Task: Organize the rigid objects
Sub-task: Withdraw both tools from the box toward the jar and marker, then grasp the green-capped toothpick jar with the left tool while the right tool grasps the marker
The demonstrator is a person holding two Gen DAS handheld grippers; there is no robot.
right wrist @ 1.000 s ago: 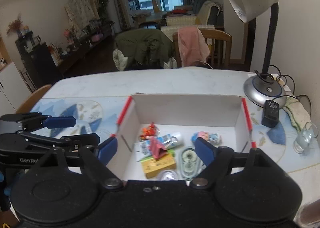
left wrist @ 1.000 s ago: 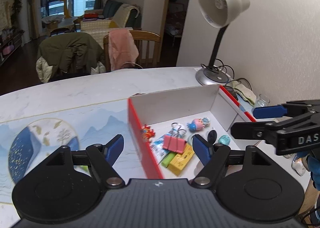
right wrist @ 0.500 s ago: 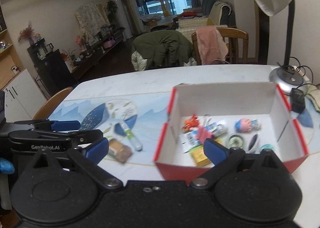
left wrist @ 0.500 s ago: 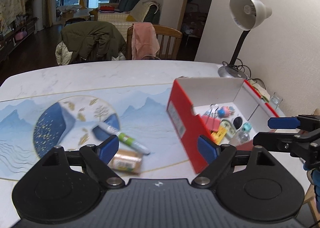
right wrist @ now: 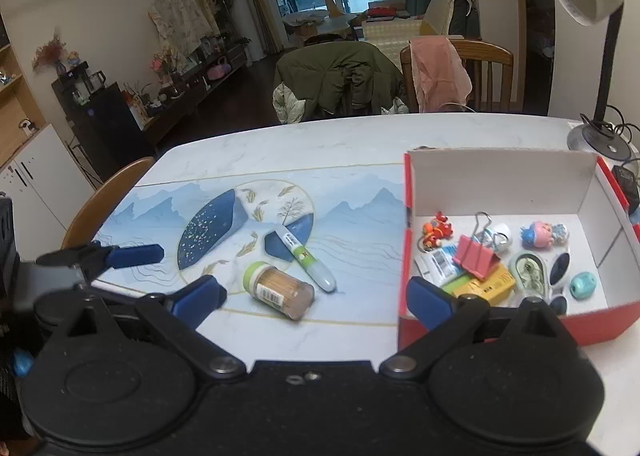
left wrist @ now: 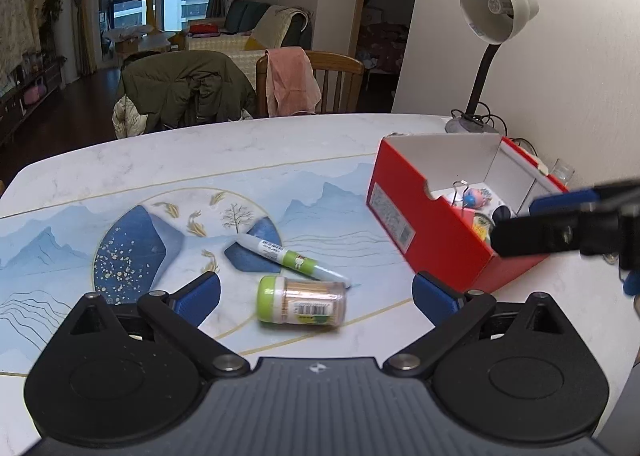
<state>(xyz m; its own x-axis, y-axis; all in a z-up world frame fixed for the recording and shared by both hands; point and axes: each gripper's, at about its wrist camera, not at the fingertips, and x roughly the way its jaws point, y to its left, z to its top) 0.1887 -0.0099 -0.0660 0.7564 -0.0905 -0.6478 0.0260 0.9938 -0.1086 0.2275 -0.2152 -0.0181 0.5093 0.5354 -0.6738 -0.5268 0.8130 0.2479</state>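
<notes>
A toothpick jar [left wrist: 301, 305] with a green lid lies on its side on the blue placemat [left wrist: 80, 224]; it also shows in the right wrist view [right wrist: 278, 289]. A green and white marker [left wrist: 292, 257] lies just behind it, and shows in the right wrist view [right wrist: 306, 258]. A red box [left wrist: 430, 232] with white inside stands to the right, holding several small items [right wrist: 480, 256]. My left gripper [left wrist: 316, 294] is open and empty, just before the jar. My right gripper [right wrist: 316, 296] is open and empty, between the jar and the box [right wrist: 408, 240].
A desk lamp [left wrist: 492, 16] stands behind the box by the wall. A small glass [left wrist: 562, 172] and a black adapter [right wrist: 624, 180] sit to the right of the box. Chairs with a green jacket [left wrist: 184, 88] and pink cloth [left wrist: 292, 80] stand at the far table edge.
Both grippers have pulled back and swung left, away from the box. The jar and marker on the mat have come into view in front of them.
</notes>
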